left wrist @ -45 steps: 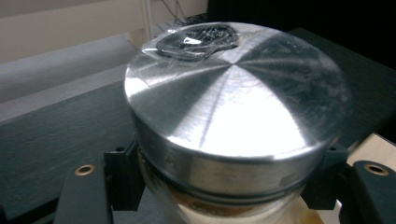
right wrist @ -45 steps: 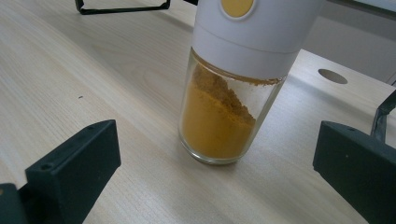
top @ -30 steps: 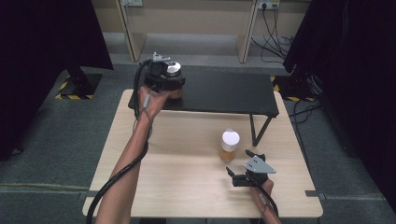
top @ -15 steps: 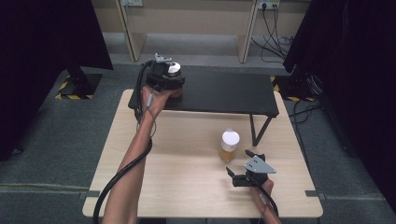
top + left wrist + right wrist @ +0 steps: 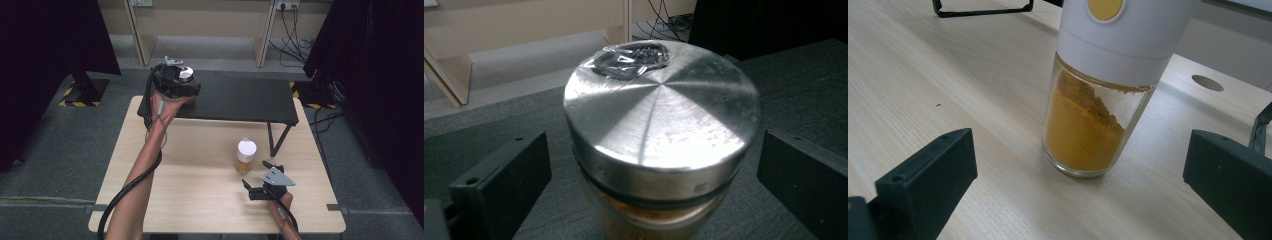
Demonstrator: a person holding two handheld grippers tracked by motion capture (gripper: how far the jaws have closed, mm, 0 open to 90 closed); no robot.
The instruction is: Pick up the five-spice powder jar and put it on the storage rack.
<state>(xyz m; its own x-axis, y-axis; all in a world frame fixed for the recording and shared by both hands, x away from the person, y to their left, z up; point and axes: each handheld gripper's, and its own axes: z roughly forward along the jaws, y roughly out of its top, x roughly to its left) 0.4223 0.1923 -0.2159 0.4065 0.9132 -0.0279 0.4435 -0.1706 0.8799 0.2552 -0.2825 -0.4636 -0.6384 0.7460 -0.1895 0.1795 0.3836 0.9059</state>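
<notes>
**Reaching for two spice jars at once**

Working with both hands, we had our left gripper (image 5: 176,81) out over the near left corner of the low black shelf (image 5: 240,97) that stood across the far side of the pale wooden table (image 5: 200,150). Between its two black jaws stood a glass jar with a brushed-metal lid (image 5: 661,120), a scrap of clear film stuck to the lid's far edge. In the left gripper view the jaws stood wide, one on each side of the jar and clear of it, so nothing was clamped.

Our right gripper (image 5: 260,177) rested low over the table near its front right corner, its grey three-cornered plate uppermost. Its jaws were spread wide too. Just beyond them stood a glass jar of orange-yellow powder with a white cap (image 5: 1098,100), upright on the wood near the shelf's front right leg. A round yellow mark showed on the cap. The powder lay heaped higher on one side. The jaws did not touch the glass.
</notes>
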